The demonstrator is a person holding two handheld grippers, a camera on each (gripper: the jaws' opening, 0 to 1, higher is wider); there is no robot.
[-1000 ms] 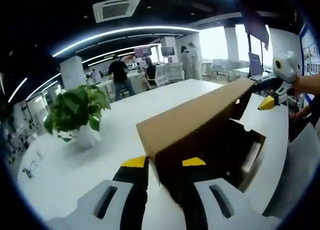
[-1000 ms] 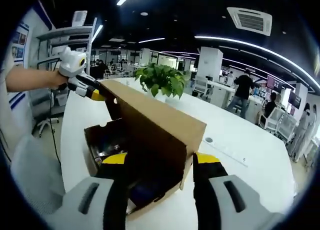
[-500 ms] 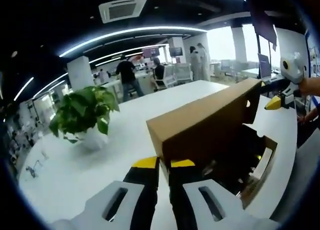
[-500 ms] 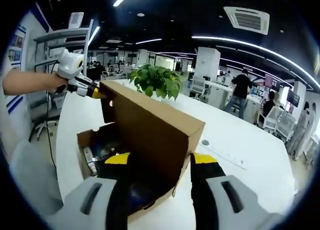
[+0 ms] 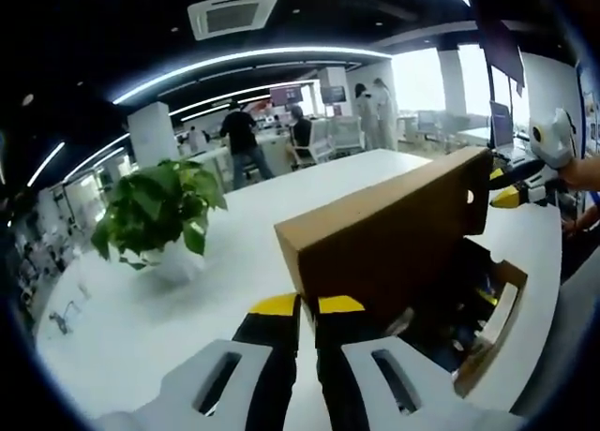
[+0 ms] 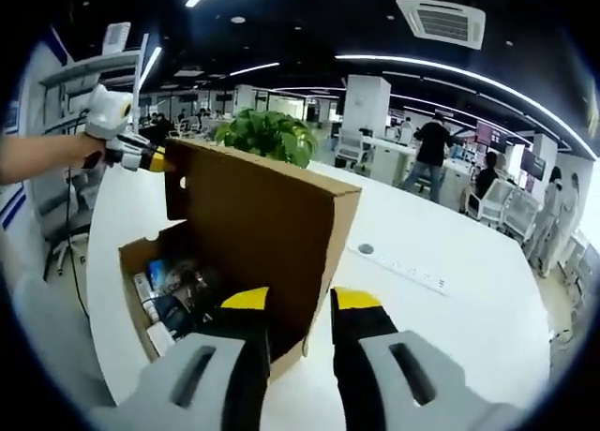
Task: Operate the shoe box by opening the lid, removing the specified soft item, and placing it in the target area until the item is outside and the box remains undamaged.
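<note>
A brown cardboard shoe box (image 5: 492, 328) lies on a white table, its hinged lid (image 5: 384, 244) standing upright. My left gripper (image 5: 309, 305) is shut on the lid's near corner. At the lid's far end my right gripper (image 5: 514, 185) is held by a hand. In the right gripper view the lid (image 6: 253, 215) rises over the box base (image 6: 131, 262), and dark items (image 6: 173, 290) lie jumbled inside. There my right gripper (image 6: 301, 300) is pinched on the lid's end edge, while my left gripper (image 6: 150, 159) holds the opposite corner.
A potted green plant (image 5: 159, 211) stands on the white table (image 5: 141, 328) behind the box, also seen as the plant (image 6: 267, 136). A white power strip (image 6: 398, 262) lies on the table (image 6: 450, 309). People and office desks are far behind.
My left jaws have shut on the lid's corner. The right jaws have narrowed onto the lid's end. The lid stands more upright and more of the box's inside shows.
</note>
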